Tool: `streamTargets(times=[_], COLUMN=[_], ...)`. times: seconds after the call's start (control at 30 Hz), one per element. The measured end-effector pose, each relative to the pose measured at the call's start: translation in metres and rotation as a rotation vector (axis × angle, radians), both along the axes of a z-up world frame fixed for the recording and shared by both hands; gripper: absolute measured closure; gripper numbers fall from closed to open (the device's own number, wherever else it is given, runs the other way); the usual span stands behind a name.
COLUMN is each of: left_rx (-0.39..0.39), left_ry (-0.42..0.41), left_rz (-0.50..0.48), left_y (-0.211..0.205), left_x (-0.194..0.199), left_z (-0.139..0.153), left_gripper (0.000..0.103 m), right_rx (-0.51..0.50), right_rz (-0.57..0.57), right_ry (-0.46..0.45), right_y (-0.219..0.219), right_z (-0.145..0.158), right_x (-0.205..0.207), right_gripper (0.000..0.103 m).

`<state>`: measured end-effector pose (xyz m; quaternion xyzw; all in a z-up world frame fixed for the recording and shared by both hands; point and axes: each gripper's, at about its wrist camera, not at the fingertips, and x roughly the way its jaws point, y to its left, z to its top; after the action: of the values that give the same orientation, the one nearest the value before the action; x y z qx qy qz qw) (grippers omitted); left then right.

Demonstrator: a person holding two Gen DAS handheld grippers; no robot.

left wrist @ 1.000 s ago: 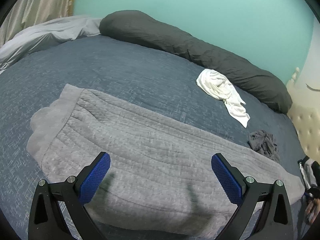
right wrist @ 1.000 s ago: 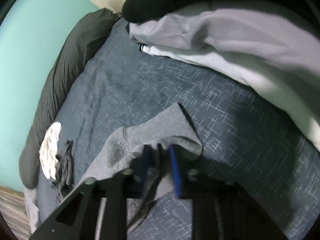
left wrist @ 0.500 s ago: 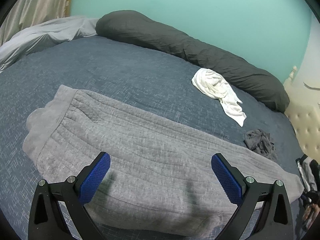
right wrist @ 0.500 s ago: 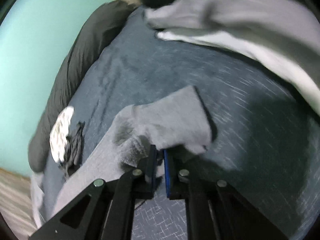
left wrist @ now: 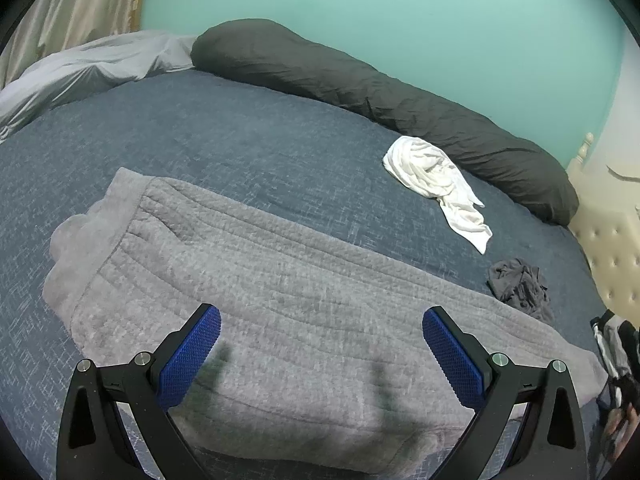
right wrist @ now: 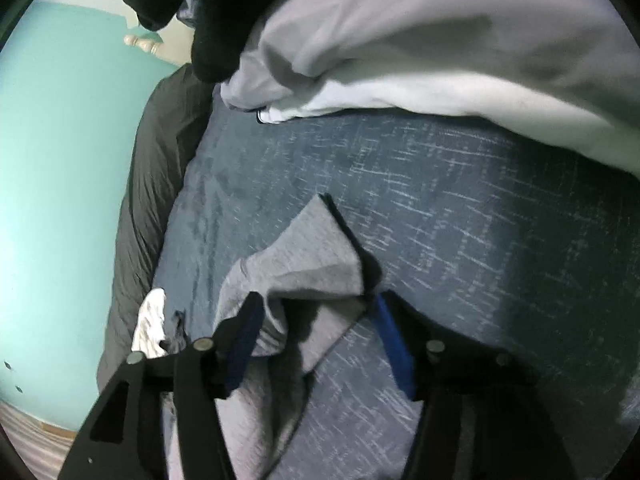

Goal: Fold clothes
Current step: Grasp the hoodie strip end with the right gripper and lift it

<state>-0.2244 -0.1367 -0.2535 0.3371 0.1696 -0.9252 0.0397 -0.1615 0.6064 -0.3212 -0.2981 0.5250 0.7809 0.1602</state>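
While the right gripper [right wrist: 316, 328] is opening over the cuff end of the grey sweatpants [left wrist: 280, 312], a fold of cloth is seen between its blue pads and draped against the left one [right wrist: 244, 336], so the leg could be snagged and dragged out of line on withdrawal (no squeeze is visible now). The left gripper [left wrist: 320, 352] is held spread wide with nothing gripped, the garment's middle lying flat under and between its fingers, stretched along the near edge of the bed [left wrist: 240, 148], waistband toward the left edge.
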Motion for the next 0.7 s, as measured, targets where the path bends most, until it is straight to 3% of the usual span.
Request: streamTargets(times=[0.2,0.4,0.53,0.6,0.7], left_rx=[0.001,-0.006,-0.007,-0.009,-0.011], left_ry=[-0.006,-0.006,-0.006,-0.007,-0.009], left_rz=[0.004,0.000,0.004,0.005,0.005], left_y=[0.000,0.003,0.003,0.003,0.002], left_x=[0.000,0.000,-0.001,0.000,0.000], left_z=[-0.002,-0.003,-0.002,-0.003,-0.003], left_gripper=[0.000,0.000,0.000,0.000,0.000], right_rx=[-0.043,-0.038,0.069,0.126,0.228], right_rz=[-0.034,-0.058,-0.049,-0.029,0.007], right_ry=[0.039,0.008,-0.057,-0.062,-0.033], right_y=[-0.005,-0.010,-0.017,-0.019,-0.010], right_z=[-0.004,-0.006,0.001,0.008,0.027], right_x=[-0.003,-0.013,-0.023,-0.028,-0.028], right_gripper=[0.040,0.042,0.080,0.089,0.093])
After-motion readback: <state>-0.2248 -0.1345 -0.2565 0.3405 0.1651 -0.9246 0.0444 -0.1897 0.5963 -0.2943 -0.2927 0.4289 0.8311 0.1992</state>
